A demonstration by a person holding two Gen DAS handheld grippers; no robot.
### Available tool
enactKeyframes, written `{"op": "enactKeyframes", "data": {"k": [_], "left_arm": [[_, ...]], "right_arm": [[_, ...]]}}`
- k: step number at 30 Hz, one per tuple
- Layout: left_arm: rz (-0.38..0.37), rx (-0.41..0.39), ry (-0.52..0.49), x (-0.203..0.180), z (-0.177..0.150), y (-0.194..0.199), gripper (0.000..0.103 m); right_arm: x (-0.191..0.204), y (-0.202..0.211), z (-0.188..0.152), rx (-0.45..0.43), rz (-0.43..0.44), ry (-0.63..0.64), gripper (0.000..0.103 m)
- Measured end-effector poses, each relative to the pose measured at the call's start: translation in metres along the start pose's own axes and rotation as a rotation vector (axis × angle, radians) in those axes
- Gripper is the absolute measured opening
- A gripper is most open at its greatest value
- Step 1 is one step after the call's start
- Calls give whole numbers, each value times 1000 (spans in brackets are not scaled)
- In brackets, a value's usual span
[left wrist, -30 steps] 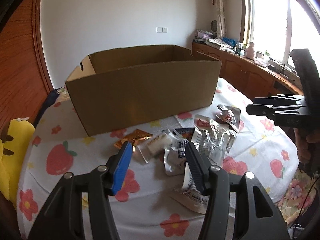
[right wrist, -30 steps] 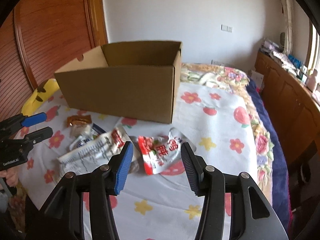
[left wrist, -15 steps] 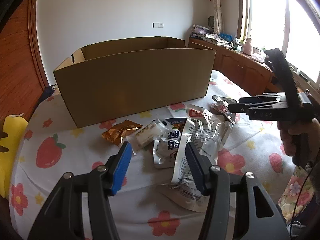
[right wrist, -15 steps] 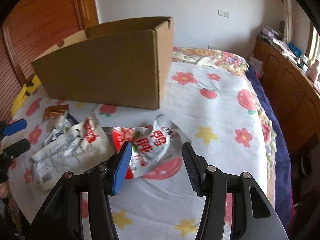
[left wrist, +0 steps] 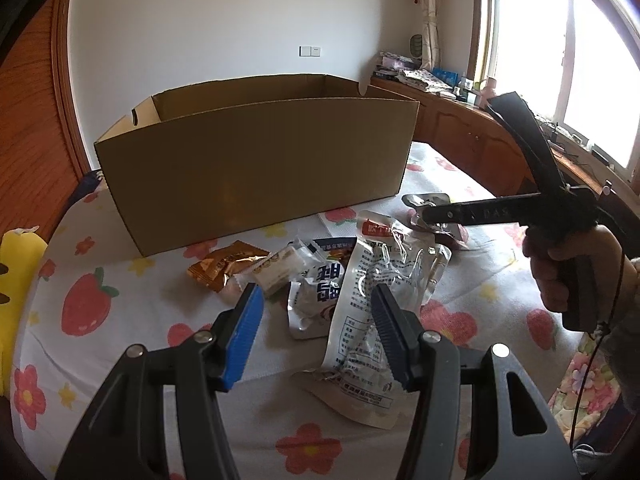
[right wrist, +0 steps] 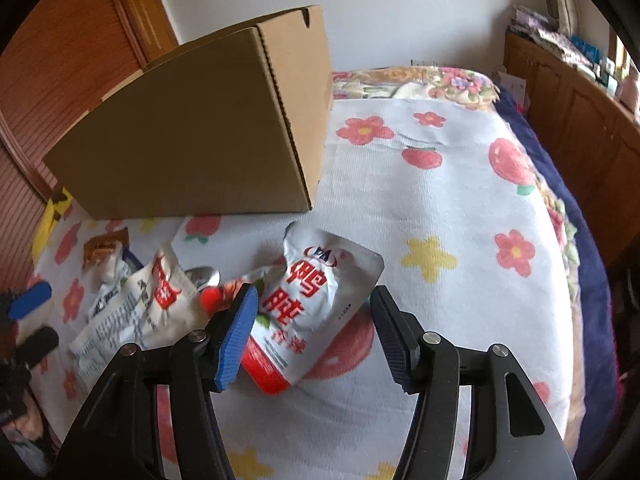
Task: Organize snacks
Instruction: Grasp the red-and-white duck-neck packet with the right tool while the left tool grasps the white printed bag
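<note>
The right gripper (right wrist: 312, 320) has dropped closer over the red-and-white snack pouch (right wrist: 316, 300), jaws opening, gripping nothing. The left gripper (left wrist: 316, 316) hovers open above the silver packets (left wrist: 384, 276) beside the cardboard box (left wrist: 256, 168).

A bedroom in a home: a bed (right wrist: 440, 208) under a flowered sheet (left wrist: 120, 320), wooden cabinets (left wrist: 472, 140) below a curtained window (left wrist: 592, 52), a wooden wardrobe (right wrist: 72, 60), plain white walls.

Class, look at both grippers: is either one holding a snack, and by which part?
Nothing is held. The right gripper has opening jaws around the red-and-white pouch, not pressing it; the left gripper hovers open.
</note>
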State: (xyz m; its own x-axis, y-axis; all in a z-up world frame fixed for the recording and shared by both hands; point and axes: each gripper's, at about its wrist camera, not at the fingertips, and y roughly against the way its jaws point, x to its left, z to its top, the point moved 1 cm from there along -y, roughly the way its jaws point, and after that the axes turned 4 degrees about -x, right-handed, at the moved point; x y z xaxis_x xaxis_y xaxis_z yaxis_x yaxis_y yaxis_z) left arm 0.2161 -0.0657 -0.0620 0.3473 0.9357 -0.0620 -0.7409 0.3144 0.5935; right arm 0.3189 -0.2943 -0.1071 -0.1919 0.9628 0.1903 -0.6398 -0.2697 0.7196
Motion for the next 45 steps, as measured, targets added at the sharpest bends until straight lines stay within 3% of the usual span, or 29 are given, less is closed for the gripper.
{"op": "enactKeyframes", "data": {"k": [6,17,22,30,40,45], "left_arm": [[-11,12,12,-2,-1,-6,57],[-31,37,-7,-12,-3,-13,59],[-53,49,-36,-22,-1,-15,60],[-86,98,-101,-38,2,-27,61],[-50,146,-178,-46,13,-51,64],[-27,152,-211,-48,14,-61,69]], "right_arm": [[-1,-8,11,0,-2,-25,61],[20,-14,3,-7,-120,145,57],[14,-8,2,-15,-90,120,36],[10,12,-10,-49,-67,122,23],[7,46,-35,-96,-12,110,22],[10,47,-47,-102,-33,141,22]]}}
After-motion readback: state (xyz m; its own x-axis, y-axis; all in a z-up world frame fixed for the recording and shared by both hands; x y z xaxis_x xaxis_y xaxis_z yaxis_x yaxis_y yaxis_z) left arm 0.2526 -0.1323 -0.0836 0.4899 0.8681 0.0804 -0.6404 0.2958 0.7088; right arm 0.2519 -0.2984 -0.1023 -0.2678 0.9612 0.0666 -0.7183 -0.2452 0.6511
